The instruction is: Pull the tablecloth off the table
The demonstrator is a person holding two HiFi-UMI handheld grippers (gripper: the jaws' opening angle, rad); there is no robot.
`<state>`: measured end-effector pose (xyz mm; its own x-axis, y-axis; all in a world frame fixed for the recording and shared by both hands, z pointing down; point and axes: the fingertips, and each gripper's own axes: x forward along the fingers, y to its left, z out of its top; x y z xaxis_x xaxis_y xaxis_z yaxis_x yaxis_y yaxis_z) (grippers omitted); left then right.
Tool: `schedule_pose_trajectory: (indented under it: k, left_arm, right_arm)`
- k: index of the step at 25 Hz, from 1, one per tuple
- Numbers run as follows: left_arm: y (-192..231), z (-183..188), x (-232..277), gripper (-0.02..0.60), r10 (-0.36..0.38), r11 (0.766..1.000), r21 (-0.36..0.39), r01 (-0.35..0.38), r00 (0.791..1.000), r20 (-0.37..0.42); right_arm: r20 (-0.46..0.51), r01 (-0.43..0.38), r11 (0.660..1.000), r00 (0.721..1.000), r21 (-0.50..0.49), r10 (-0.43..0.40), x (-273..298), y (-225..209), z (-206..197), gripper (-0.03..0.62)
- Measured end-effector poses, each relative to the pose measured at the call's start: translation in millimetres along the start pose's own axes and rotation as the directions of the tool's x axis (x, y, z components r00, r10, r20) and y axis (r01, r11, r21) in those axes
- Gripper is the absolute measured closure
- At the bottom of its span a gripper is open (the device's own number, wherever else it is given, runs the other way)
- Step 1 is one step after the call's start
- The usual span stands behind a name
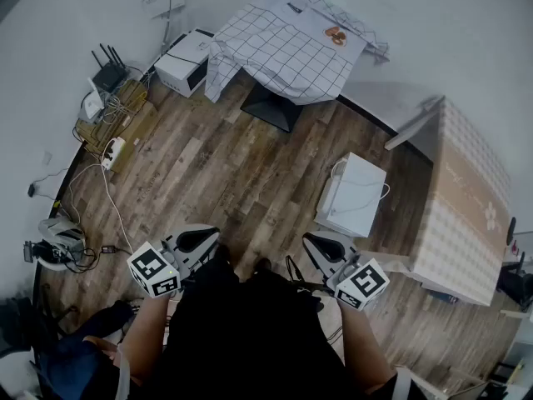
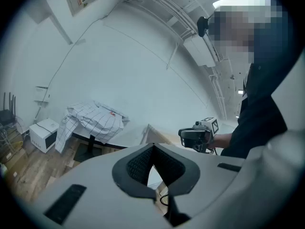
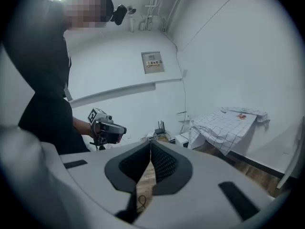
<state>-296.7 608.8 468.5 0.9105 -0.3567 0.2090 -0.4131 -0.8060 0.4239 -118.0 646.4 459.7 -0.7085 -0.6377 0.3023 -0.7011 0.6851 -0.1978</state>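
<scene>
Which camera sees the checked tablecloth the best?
The head view. It looks down on the tablecloth, so you see its whole rumpled top and the edges hanging down. The two gripper views only show it far away, small and from the side, at the left in the left gripper view and at the right in the right one.

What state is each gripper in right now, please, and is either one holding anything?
Left gripper: closed, holding nothing.
Right gripper: closed, holding nothing.
</scene>
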Motion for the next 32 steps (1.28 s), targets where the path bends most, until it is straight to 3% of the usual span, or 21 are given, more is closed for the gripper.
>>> schedule_pose_trajectory:
  k: [6, 12, 19, 32]
  left_arm:
    - [-8.8, -20.9, 13.2, 0.572, 0.051, 0.999, 0.006, -0.051, 0.998, -0.032]
    - [-21.1, -39.9, 25.1, 0.572, 0.115, 0.993, 0.014, -0.115, 0.99, -0.082]
    - [-59.4, -27.5, 33.5, 0.572, 0.064, 0.998, 0.013, -0.064, 0.998, -0.022]
    - [-66.1, -36.9, 13.8, 0.572, 0.131, 0.991, 0.047, -0.127, 0.987, -0.09]
  right_arm:
    - [-0.024, -0.035, 0.998, 0.999, -0.055, 0.033, -3.4, -16.9, -20.0, 0.576]
    - [0.04, -0.029, 0.998, 0.999, -0.049, 0.031, -25.8, -21.3, -27.8, 0.574]
    - [0.068, -0.028, 0.998, 0.997, -0.065, 0.033, -54.8, -35.7, -32.3, 0.574]
    - [0.097, -0.063, 0.998, 0.993, -0.012, 0.064, -56.4, -33.1, -52.4, 0.574]
